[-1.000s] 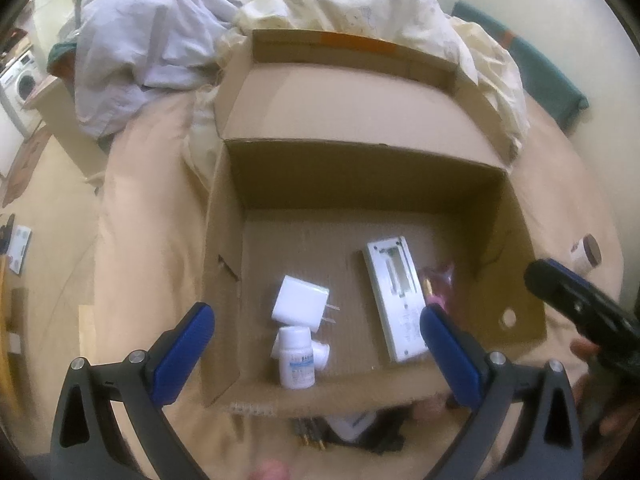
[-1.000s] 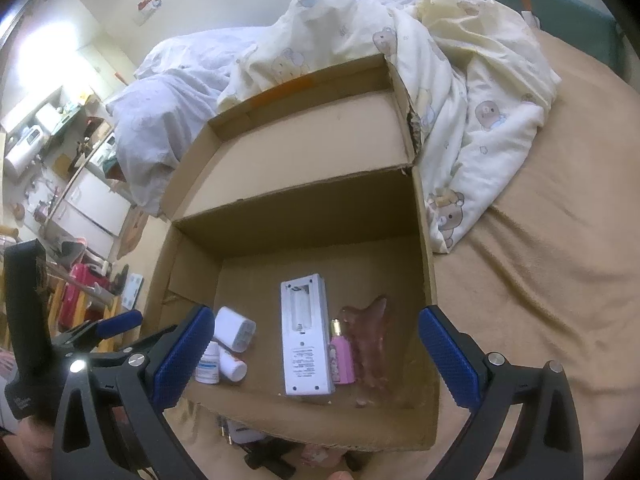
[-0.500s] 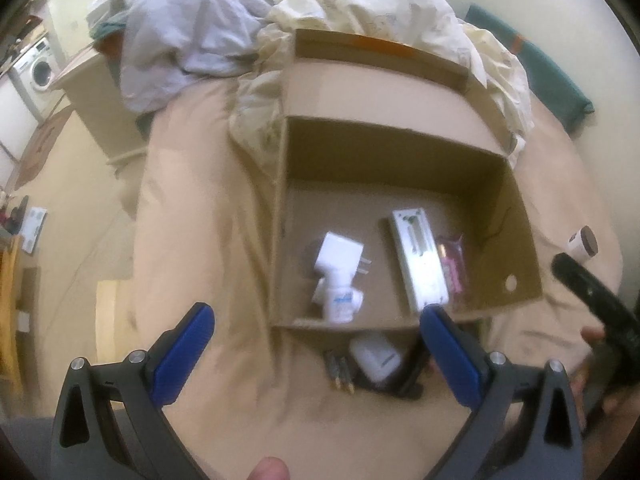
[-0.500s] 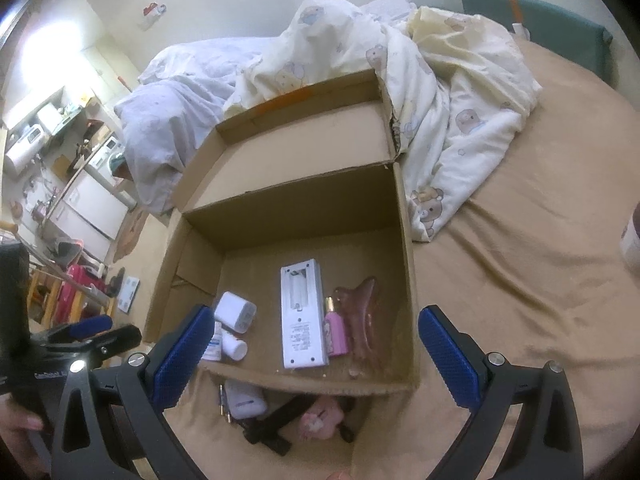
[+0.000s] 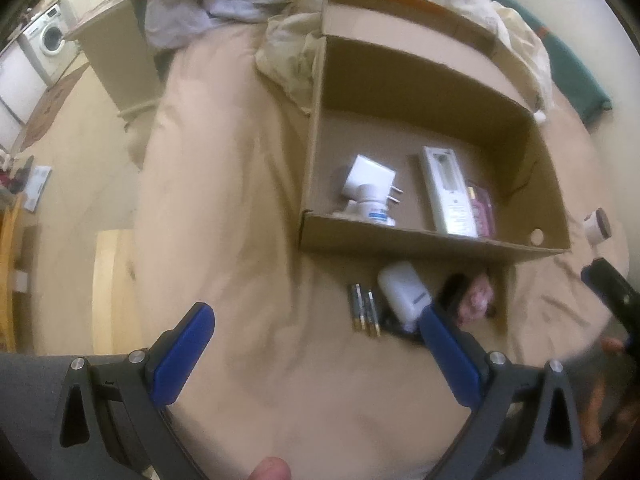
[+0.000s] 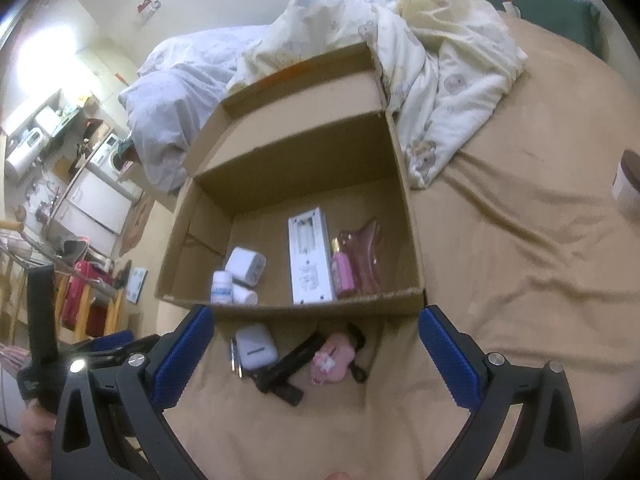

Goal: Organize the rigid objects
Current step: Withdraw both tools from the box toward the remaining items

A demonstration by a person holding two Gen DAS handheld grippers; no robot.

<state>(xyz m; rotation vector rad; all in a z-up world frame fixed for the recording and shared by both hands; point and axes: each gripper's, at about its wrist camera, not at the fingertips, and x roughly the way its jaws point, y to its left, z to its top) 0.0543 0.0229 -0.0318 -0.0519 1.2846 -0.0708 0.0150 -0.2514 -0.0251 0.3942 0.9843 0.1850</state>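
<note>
An open cardboard box (image 6: 404, 184) (image 5: 316, 152) sits on a tan bedsheet. Inside lie a white charger plug (image 6: 246, 266) (image 5: 366, 178), a small white pill bottle (image 6: 222, 288) (image 5: 370, 212), a white remote (image 6: 310, 256) (image 5: 446, 190), a pink bottle (image 6: 342, 272) and a pink clear piece (image 6: 366, 254). In front of the box lie a white earbud case (image 6: 256, 346) (image 5: 404, 292), several batteries (image 5: 364, 308), a black object (image 6: 292, 362) and a pink item (image 6: 332, 356). My left gripper (image 5: 316, 354) and right gripper (image 6: 316, 354) are both open, empty, held back from the box.
Rumpled white and cream bedding (image 6: 420, 40) lies behind the box. A small jar with a brown lid (image 5: 596, 226) (image 6: 626, 184) stands on the sheet to the right. The bed's left edge drops to a floor with furniture (image 5: 112, 48). Bare sheet lies right of the box.
Both grippers have pulled back and up from the box, so the loose items in front of it have come into full view. Neither gripper has taken hold of anything.
</note>
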